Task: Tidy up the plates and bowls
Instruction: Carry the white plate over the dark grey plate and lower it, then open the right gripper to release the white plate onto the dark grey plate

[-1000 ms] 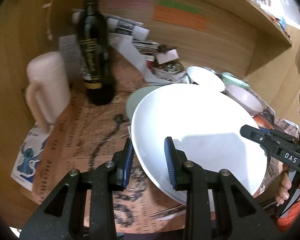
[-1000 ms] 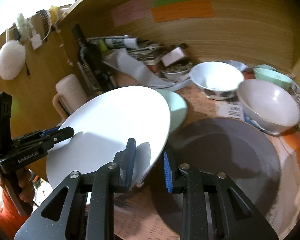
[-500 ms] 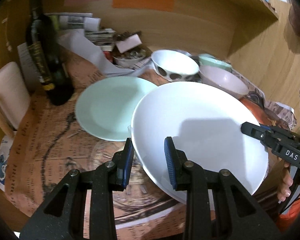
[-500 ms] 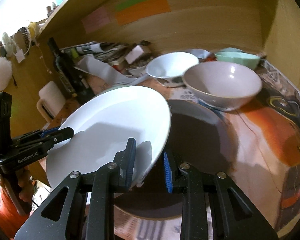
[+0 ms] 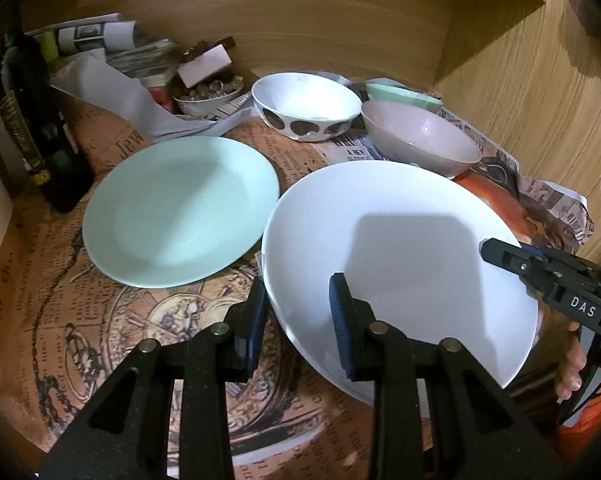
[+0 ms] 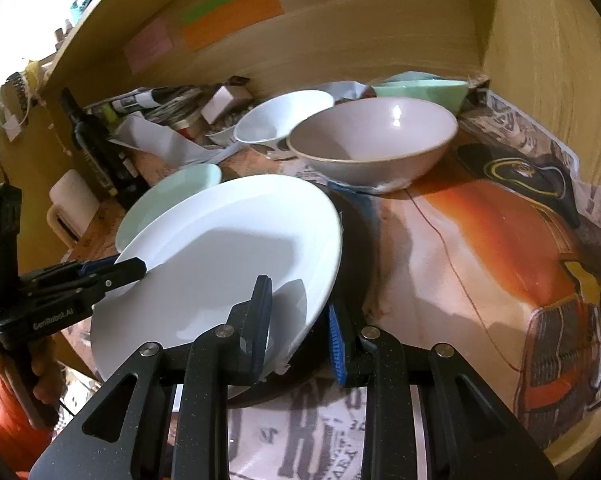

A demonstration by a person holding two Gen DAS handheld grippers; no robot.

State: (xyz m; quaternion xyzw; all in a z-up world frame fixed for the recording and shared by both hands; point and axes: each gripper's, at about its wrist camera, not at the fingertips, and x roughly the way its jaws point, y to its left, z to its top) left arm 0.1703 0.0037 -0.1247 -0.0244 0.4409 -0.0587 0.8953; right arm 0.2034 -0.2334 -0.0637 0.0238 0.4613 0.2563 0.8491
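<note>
White plate (image 5: 400,248), centre of both views, is clamped at opposite rims: left gripper (image 5: 298,320) closed on its near-left edge, right gripper (image 6: 298,328) closed on its right edge, tilted above a dark plate (image 6: 356,240). Mint plate (image 5: 180,208) lies left of it on the printed cloth (image 5: 60,340). Spotted bowl (image 5: 306,106), pink bowl (image 5: 418,140) and green bowl (image 5: 400,94) stand behind, upper right; dark bottle (image 5: 32,128) at far left.

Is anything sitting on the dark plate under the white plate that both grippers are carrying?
Nothing visible. The white plate, gripped at opposite rims by the left gripper and right gripper, hangs over the dark plate, whose exposed part is bare; the rest is hidden.
</note>
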